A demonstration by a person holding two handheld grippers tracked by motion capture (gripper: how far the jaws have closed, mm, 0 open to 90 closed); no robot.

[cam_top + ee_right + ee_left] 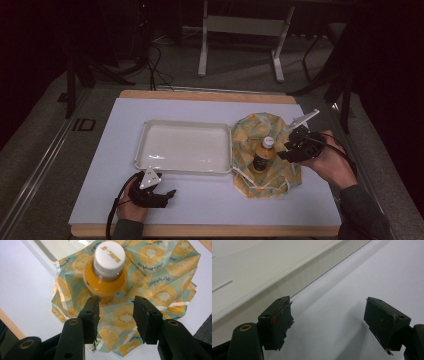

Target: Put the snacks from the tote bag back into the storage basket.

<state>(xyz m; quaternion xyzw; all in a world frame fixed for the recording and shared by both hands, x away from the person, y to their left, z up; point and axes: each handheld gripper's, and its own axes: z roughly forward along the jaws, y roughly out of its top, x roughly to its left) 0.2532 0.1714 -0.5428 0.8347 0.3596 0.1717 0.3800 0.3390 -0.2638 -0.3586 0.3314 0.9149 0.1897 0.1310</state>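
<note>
Left gripper point(167, 193) open, empty, near table's point(210, 210) front edge, white tray point(150, 131) empty mid-table, right gripper point(115, 305) part-open, unpressed, beside juice bottle point(106, 272) upright on fruit-print bag point(155, 272) toward right edge.

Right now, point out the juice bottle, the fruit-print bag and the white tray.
juice bottle point(109, 255), right gripper view, on its white cap.
fruit-print bag point(162, 272), right gripper view, on the printed fabric.
white tray point(182, 169), high view, on its near rim.

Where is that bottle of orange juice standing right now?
In the high view the bottle stands upright on the fruit-print bag, right of the white tray, close beside the right gripper.
</note>
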